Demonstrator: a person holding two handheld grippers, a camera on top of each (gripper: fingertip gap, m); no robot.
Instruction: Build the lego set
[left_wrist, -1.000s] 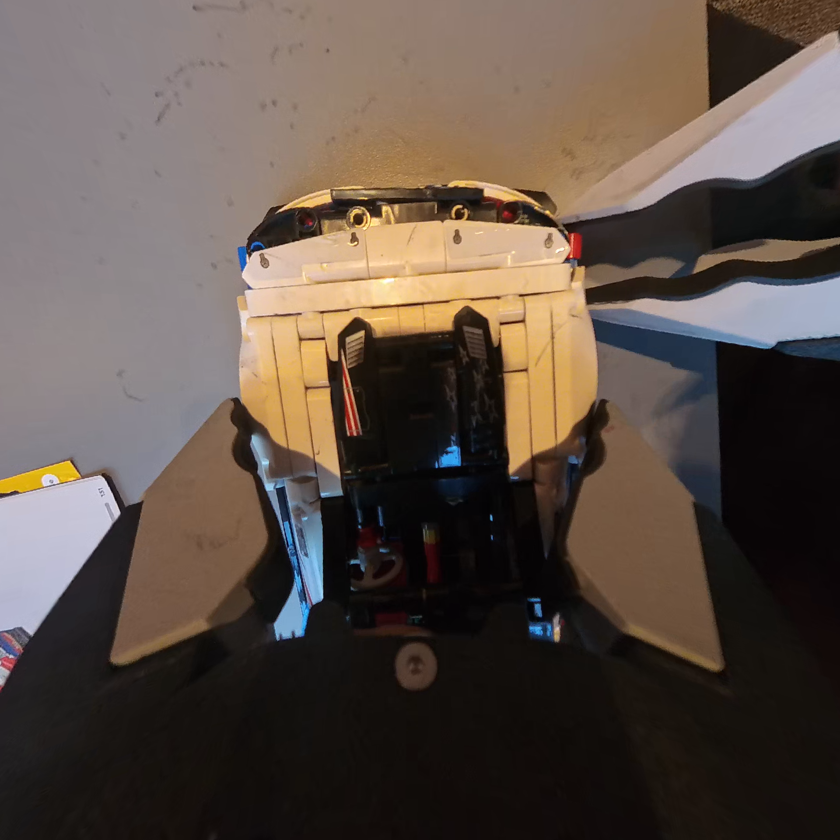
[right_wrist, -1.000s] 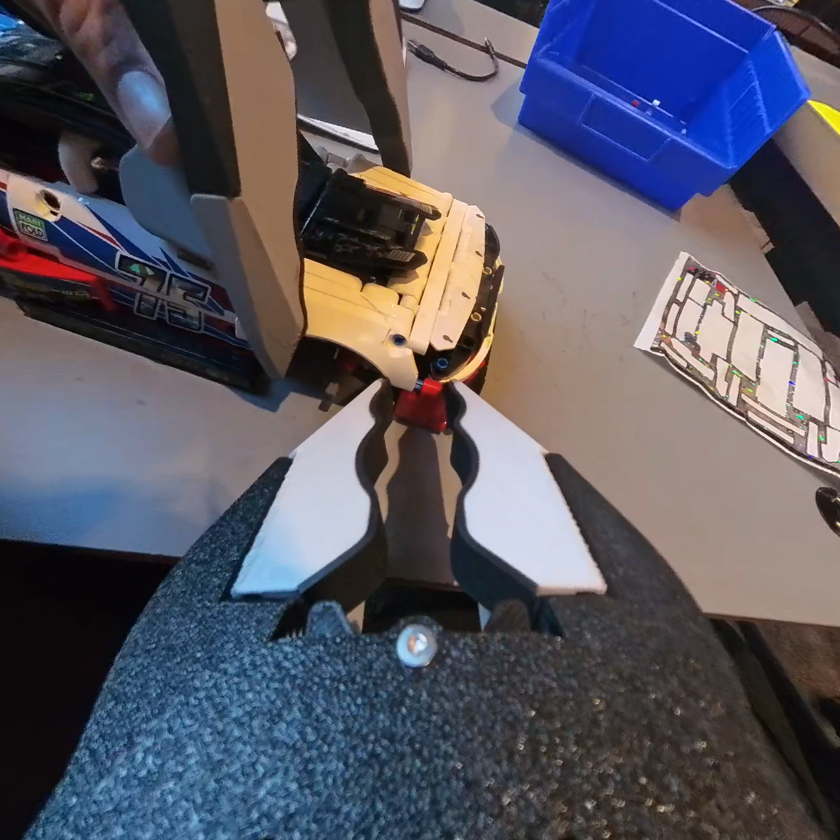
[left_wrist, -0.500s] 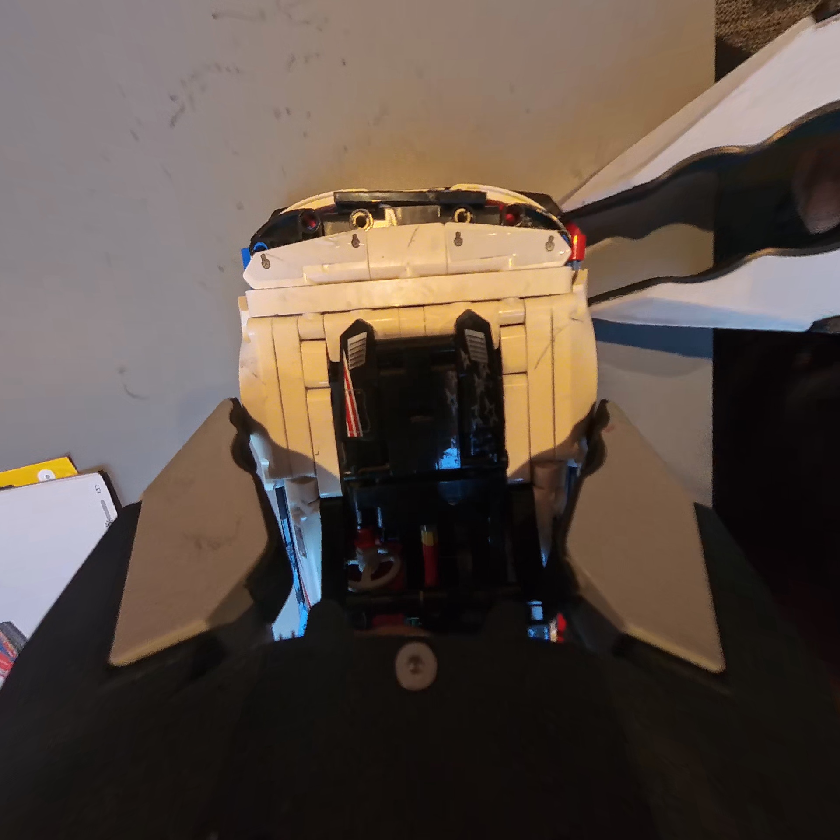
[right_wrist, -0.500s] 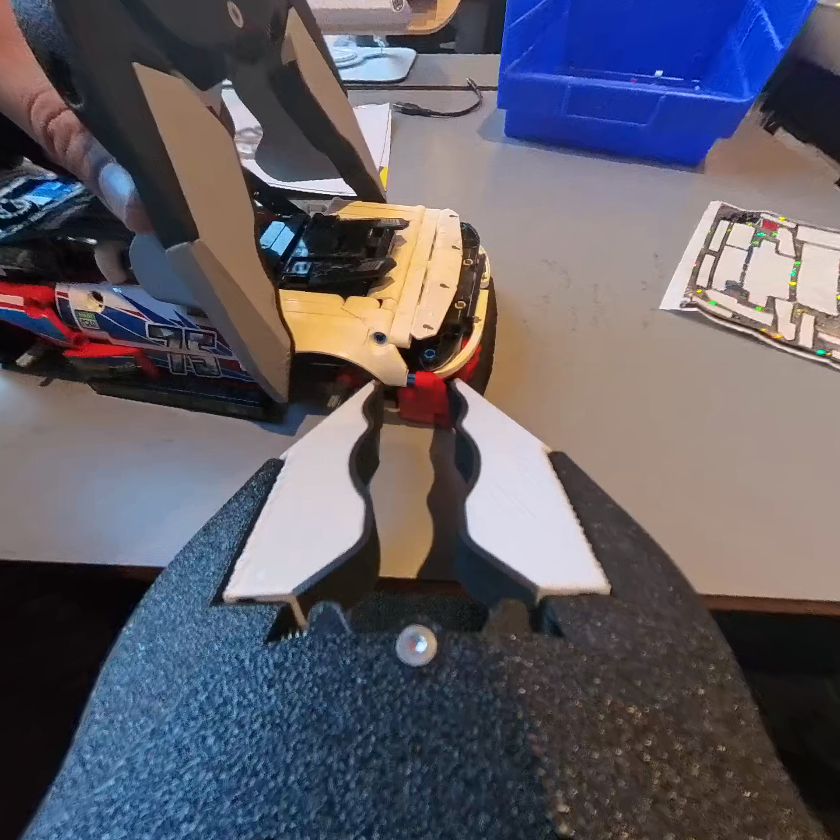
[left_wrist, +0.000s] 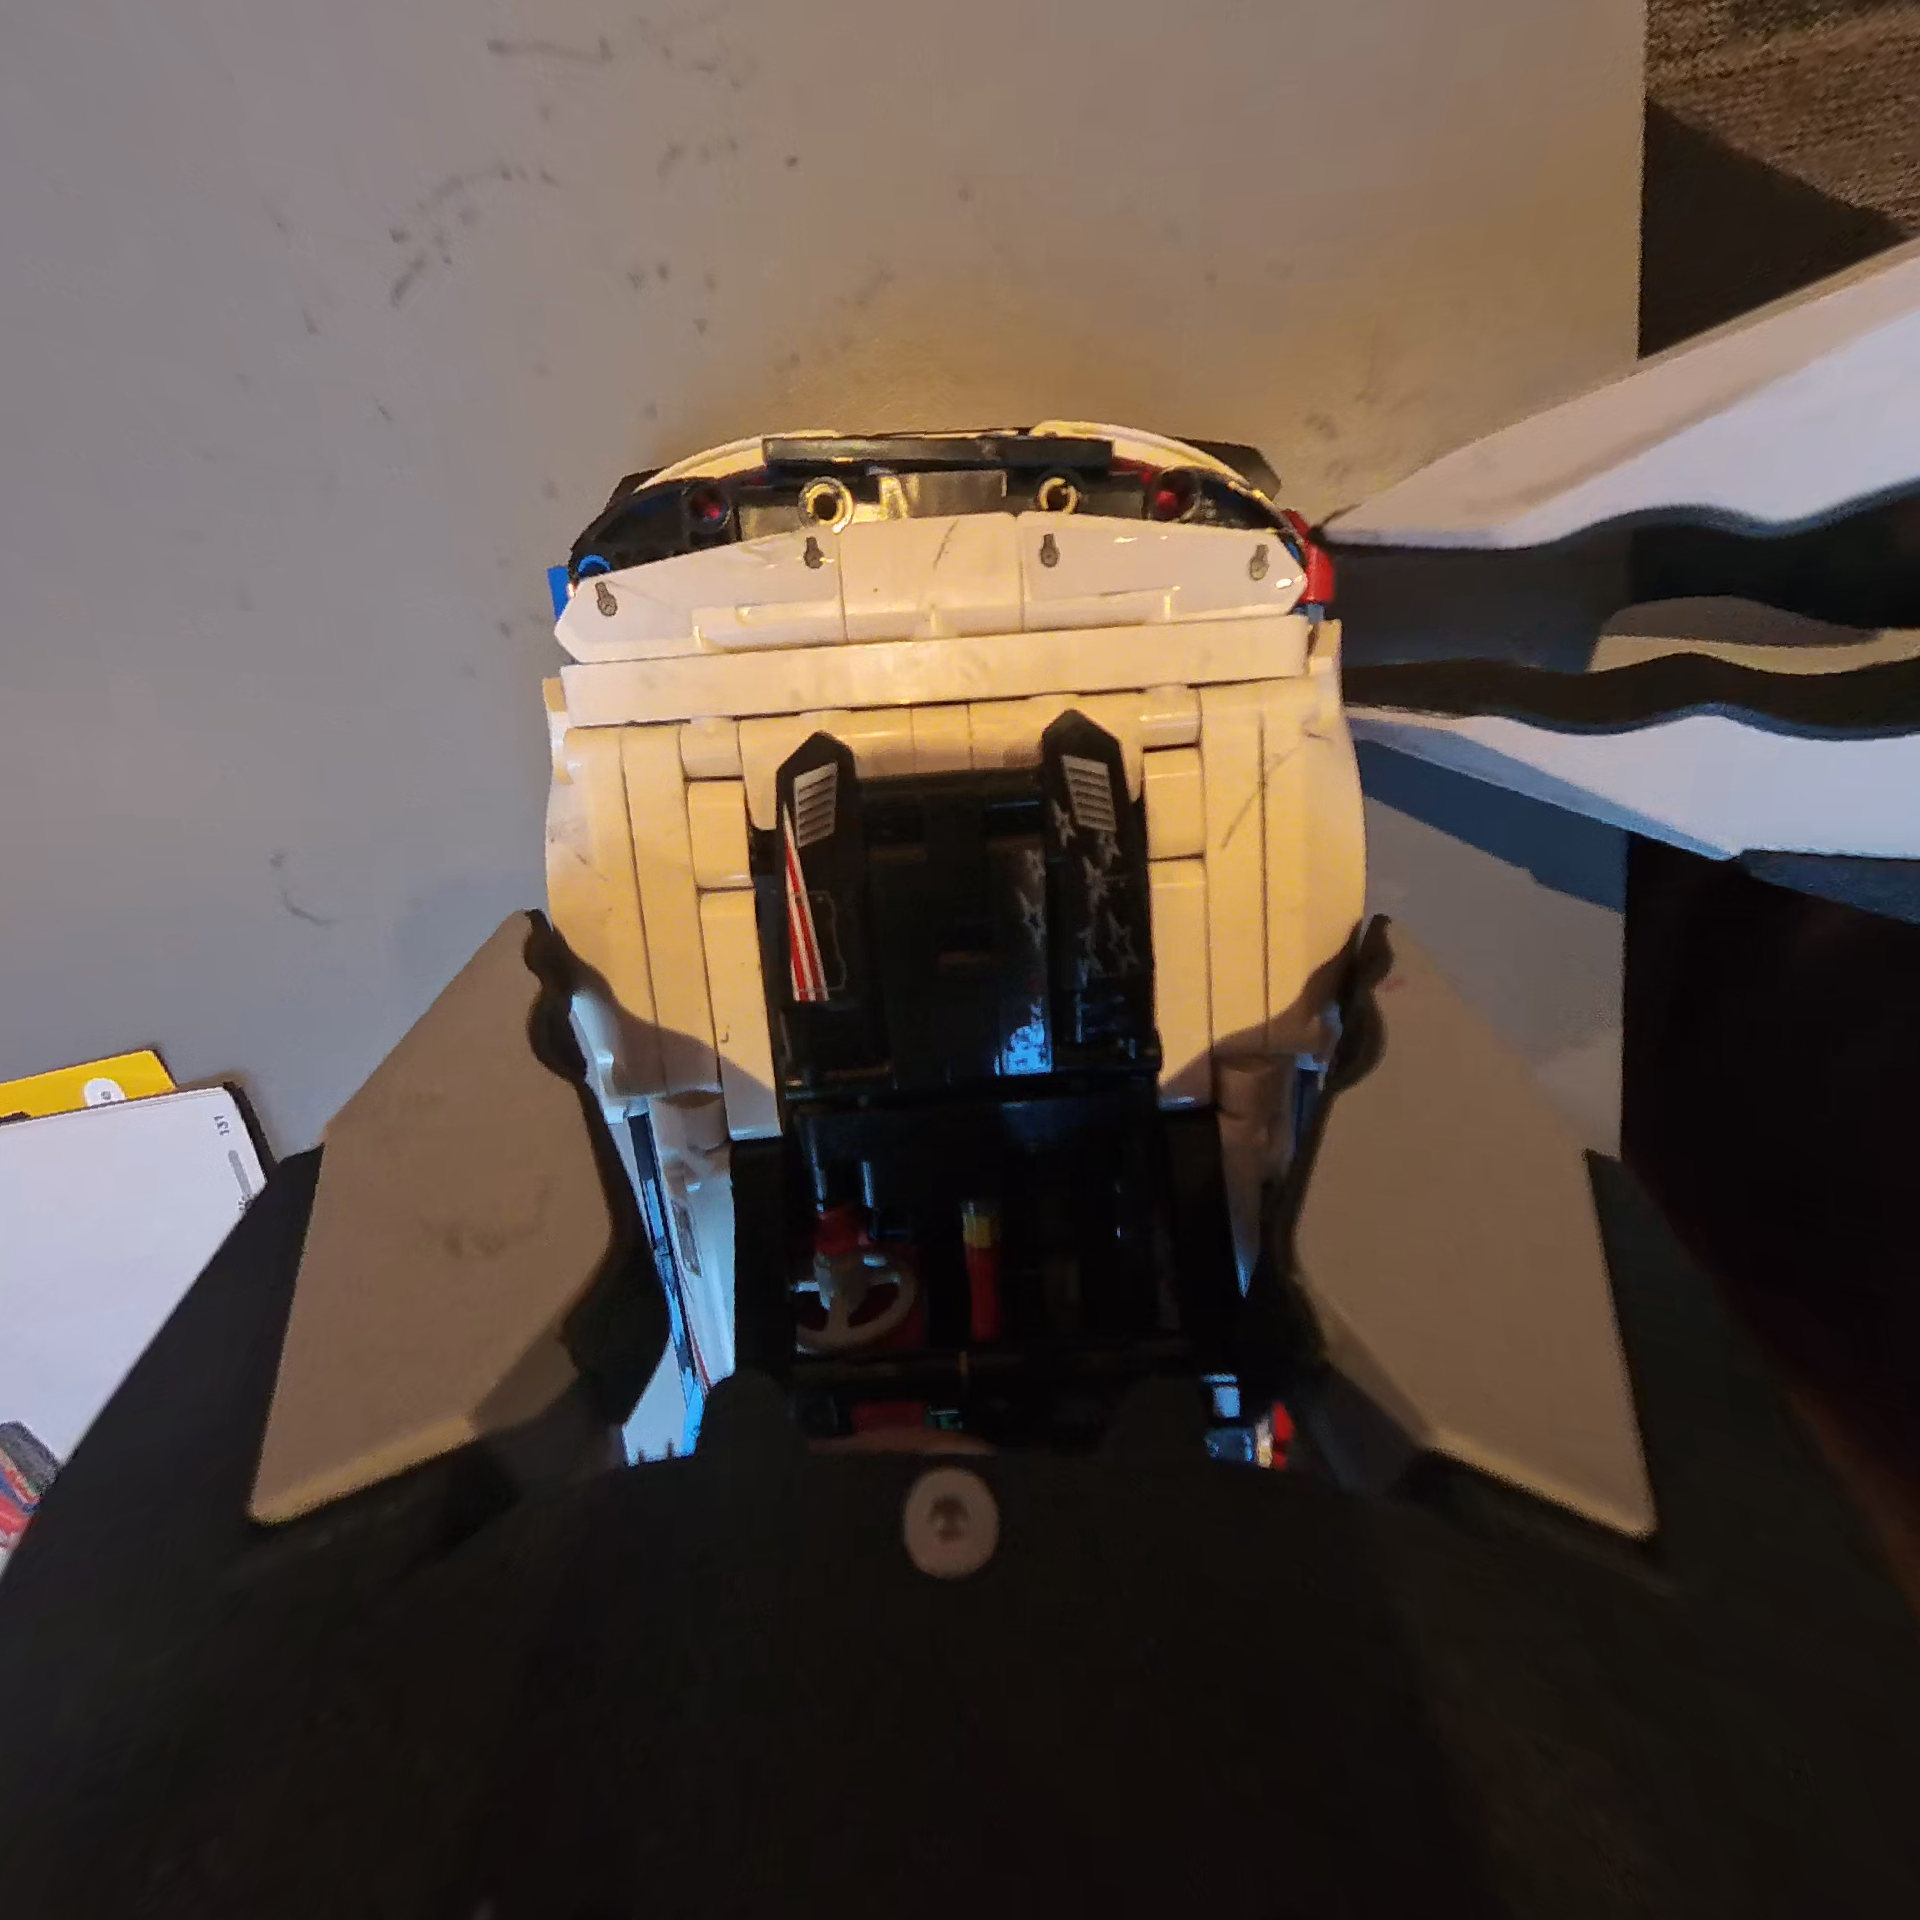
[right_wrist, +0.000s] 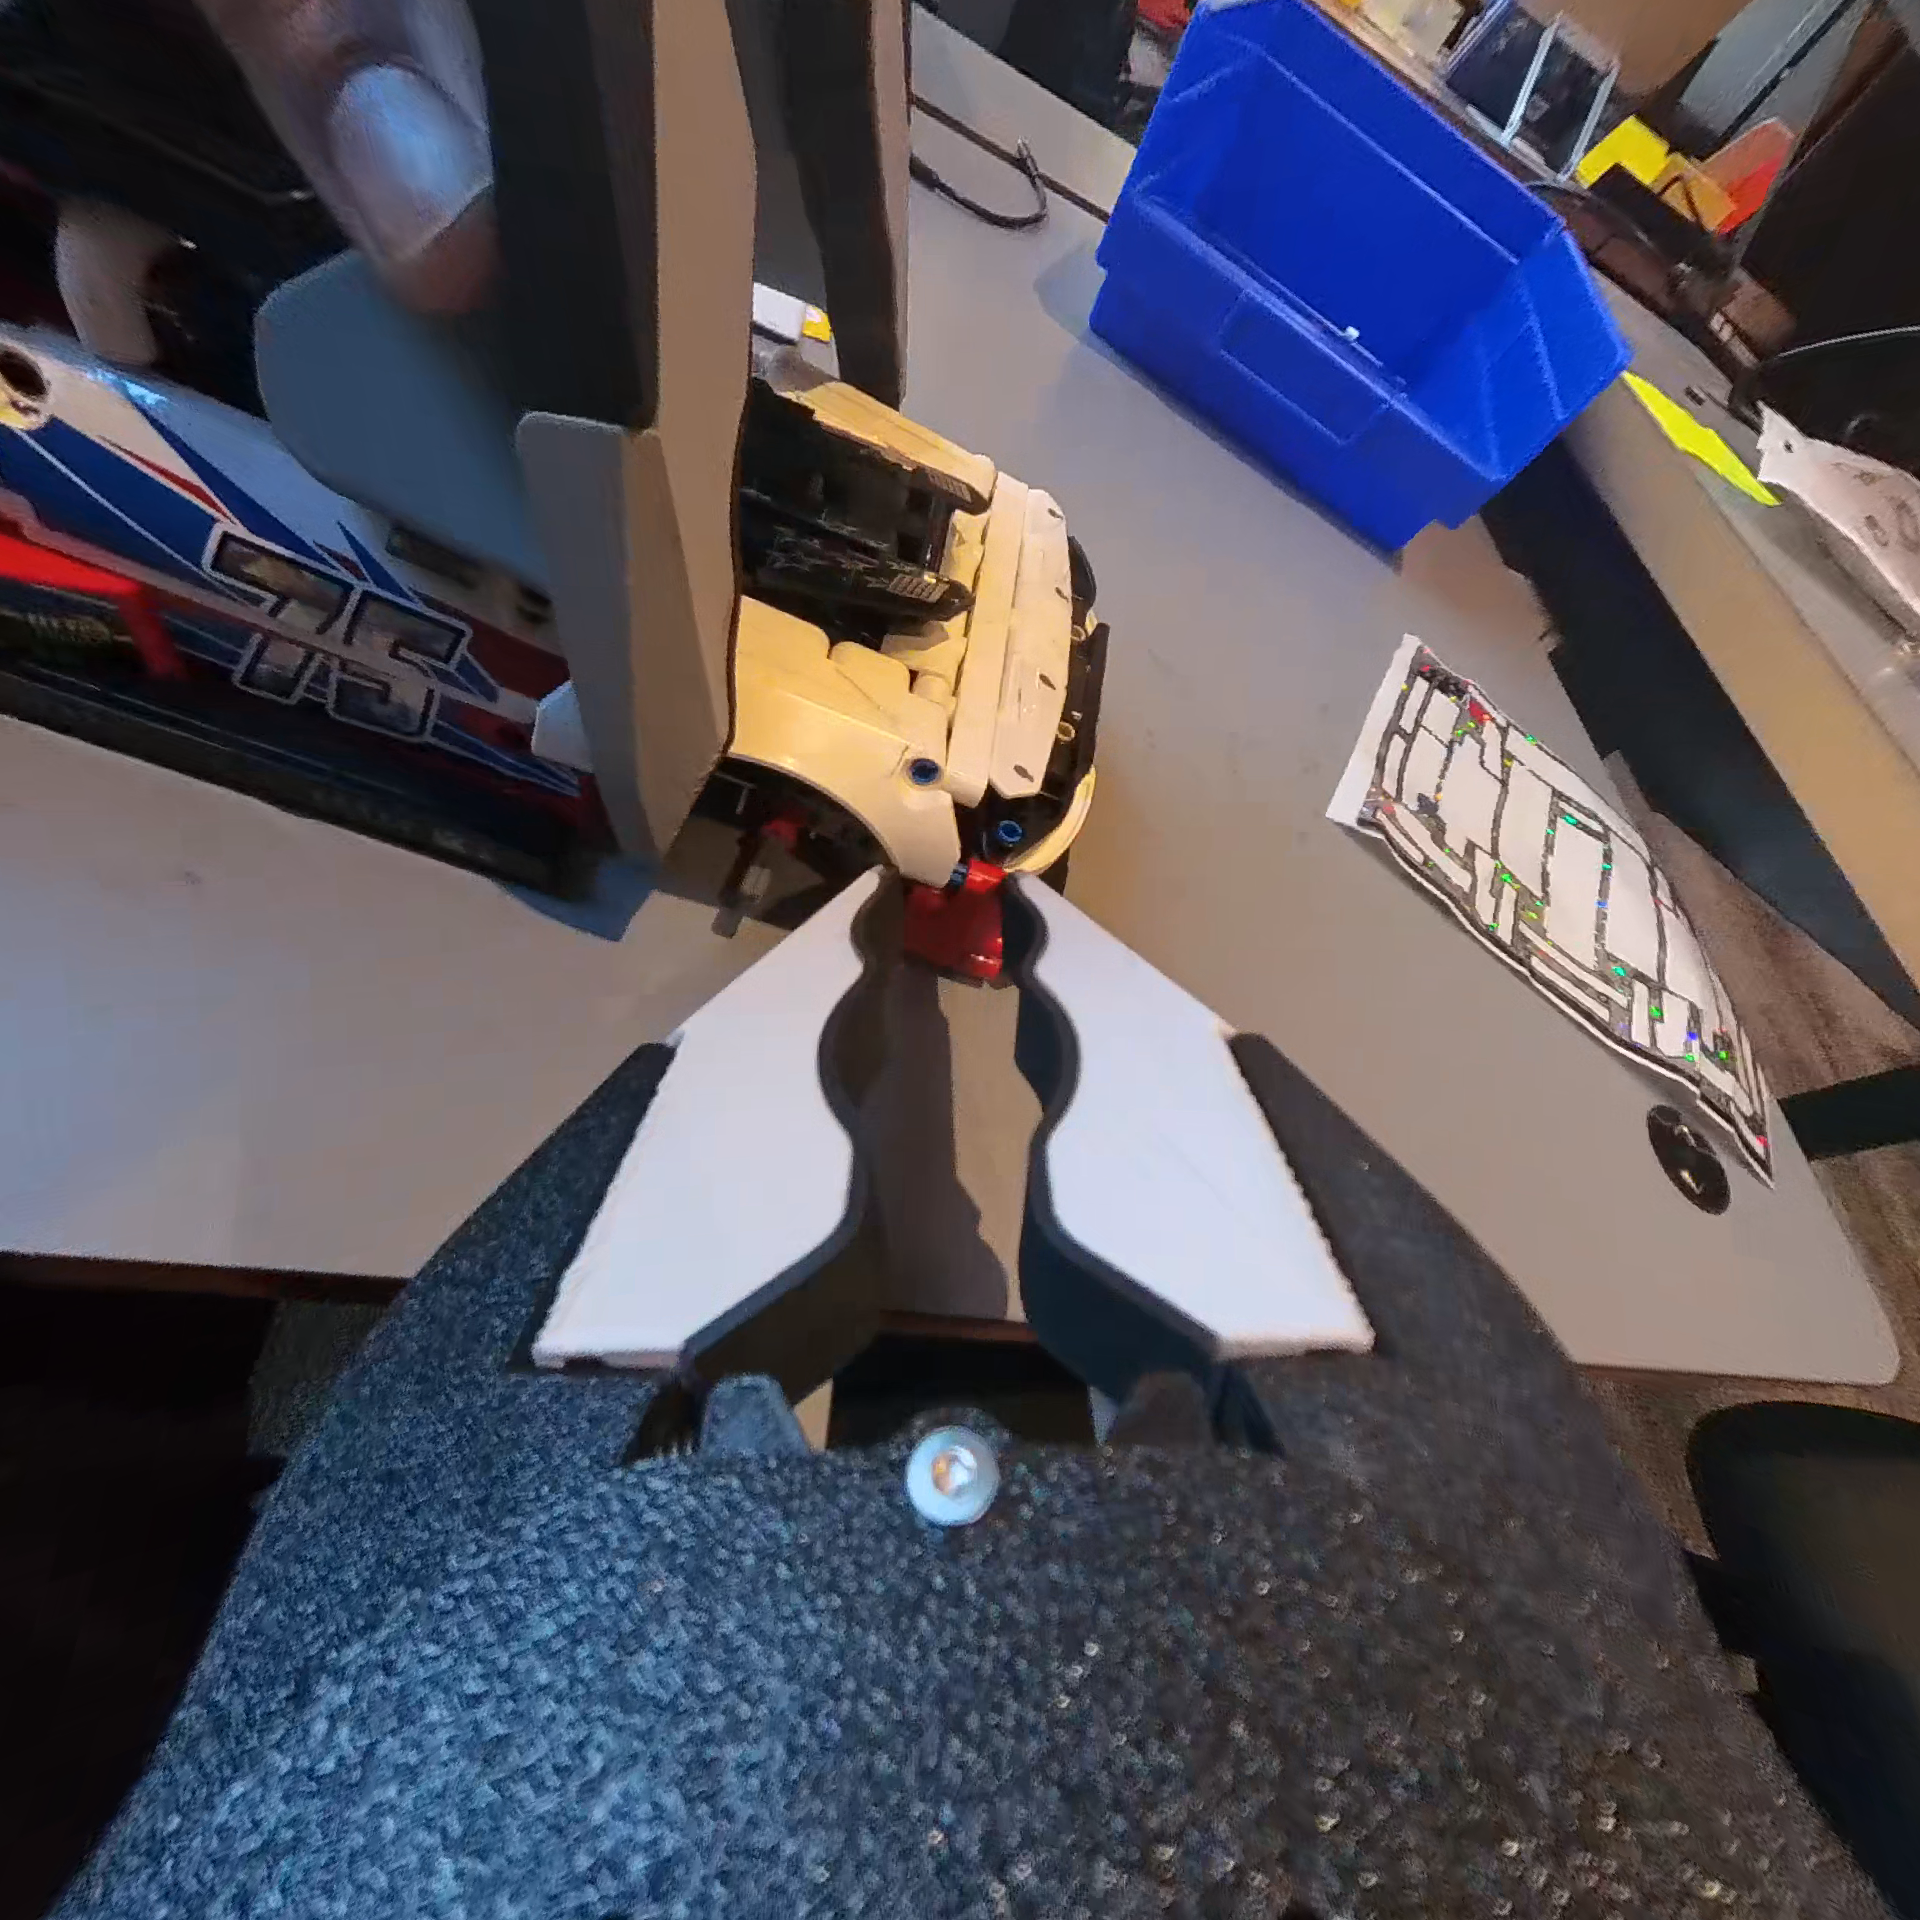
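Your white brick-built race car (right_wrist: 852, 717) carries a large outlined number decal (right_wrist: 343, 644) on its blue, red and white striped flank, seen in the right wrist view; it is blurred there. On the bonnet, in the left wrist view, the left black vent panel (left_wrist: 816, 894) bears red and white stripes and the right black vent panel (left_wrist: 1096, 894) a scatter of pale stars. A small printed page number sits at the corner of the open white instruction booklet (left_wrist: 114, 1226). The used white sticker sheet (right_wrist: 1558, 873) beside the car shows only empty outlines.
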